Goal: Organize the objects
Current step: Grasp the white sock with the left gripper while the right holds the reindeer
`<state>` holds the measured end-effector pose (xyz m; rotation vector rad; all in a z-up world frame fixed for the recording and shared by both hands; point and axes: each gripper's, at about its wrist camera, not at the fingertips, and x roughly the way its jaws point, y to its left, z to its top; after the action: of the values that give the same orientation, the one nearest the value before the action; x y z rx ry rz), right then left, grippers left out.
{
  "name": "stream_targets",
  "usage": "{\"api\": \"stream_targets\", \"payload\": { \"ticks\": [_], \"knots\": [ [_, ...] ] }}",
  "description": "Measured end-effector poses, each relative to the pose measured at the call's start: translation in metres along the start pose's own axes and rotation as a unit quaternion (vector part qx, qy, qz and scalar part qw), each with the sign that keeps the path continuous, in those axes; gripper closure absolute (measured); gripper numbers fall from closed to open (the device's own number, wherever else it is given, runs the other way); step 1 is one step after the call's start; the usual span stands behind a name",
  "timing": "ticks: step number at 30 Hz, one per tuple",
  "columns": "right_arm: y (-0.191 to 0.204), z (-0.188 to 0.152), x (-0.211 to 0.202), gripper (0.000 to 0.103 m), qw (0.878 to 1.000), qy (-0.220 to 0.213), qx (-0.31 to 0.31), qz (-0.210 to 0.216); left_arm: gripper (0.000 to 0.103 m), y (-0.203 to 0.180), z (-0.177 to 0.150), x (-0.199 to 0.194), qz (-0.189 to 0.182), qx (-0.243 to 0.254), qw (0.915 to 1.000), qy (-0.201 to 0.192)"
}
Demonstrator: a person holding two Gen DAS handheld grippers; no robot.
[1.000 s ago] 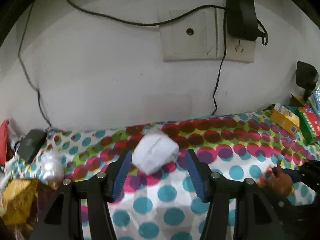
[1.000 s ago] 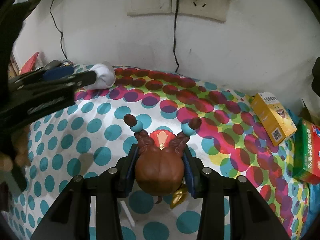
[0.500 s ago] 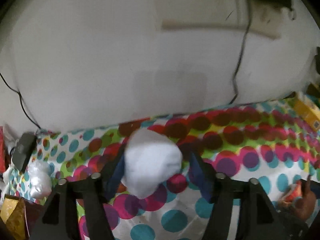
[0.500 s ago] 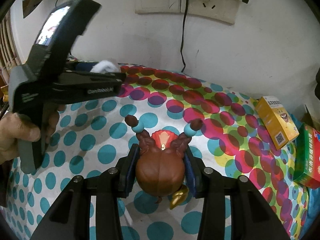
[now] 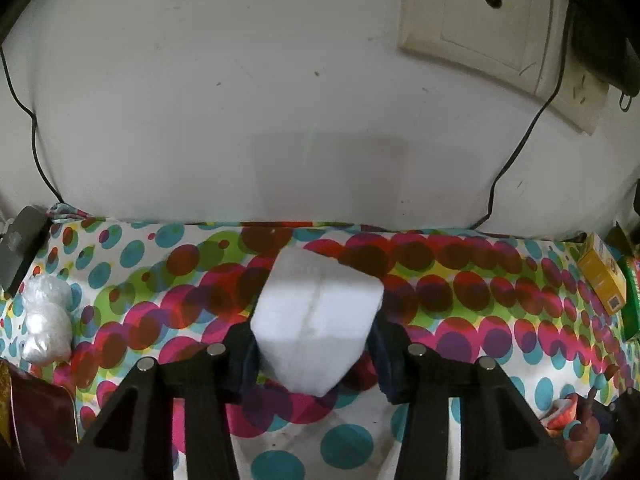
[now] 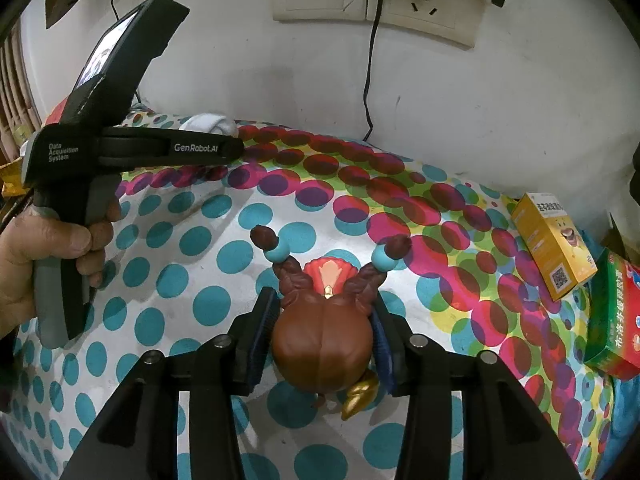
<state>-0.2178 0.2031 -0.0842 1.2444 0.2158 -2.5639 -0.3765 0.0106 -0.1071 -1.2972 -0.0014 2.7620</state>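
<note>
The right gripper (image 6: 324, 340) is clenched on a brown figurine (image 6: 322, 350), which sits on the dotted tablecloth (image 6: 192, 248). Further left, the left gripper (image 5: 314, 354) clasps a white pack of tissues (image 5: 316, 320), lifted above the cloth in front of the wall. A yellow box (image 6: 554, 246) and a green box (image 6: 616, 320) lie at the far right, near the wall (image 6: 500, 92).

A dull white plastered wall (image 5: 200, 100) rises straight behind the table's polka-dot cloth (image 6: 192, 236) — teal, magenta, green and dark red spots on white. High on that wall sits a cream plastic socket plate (image 6: 372, 0); from it a thin black cable (image 6: 367, 80) hangs down to the cloth's far edge. Light is dim and even — soft grey shadows below the plate.
</note>
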Motion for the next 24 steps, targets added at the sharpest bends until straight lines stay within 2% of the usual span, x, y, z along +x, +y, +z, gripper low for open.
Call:
{"api": "stream_targets", "payload": {
  "ticks": [3, 8, 13, 18, 24],
  "knots": [
    [0.0, 0.001, 0.001, 0.06, 1.0, 0.0, 0.0, 0.001, 0.059, 0.001, 0.0, -0.002, -0.001, -0.006, 0.9999, -0.01],
    [0.0, 0.002, 0.003, 0.06, 1.0, 0.0, 0.0, 0.0, 0.059, -0.006, -0.004, -0.011, 0.028, 0.006, 0.9992, -0.028],
    [0.0, 0.002, 0.004, 0.06, 1.0, 0.0, -0.001, -0.001, 0.059, -0.022, -0.019, -0.019, 0.01, 0.015, 0.9998, -0.004],
    [0.0, 0.002, 0.005, 0.059, 1.0, 0.001, 0.002, -0.002, 0.059, -0.034, -0.036, -0.046, -0.014, 0.014, 0.9998, -0.007],
    [-0.002, 0.004, 0.009, 0.057, 1.0, 0.001, 0.004, -0.005, 0.059, -0.048, -0.074, -0.082, -0.01, 0.032, 0.9994, -0.01]
  ]
}}
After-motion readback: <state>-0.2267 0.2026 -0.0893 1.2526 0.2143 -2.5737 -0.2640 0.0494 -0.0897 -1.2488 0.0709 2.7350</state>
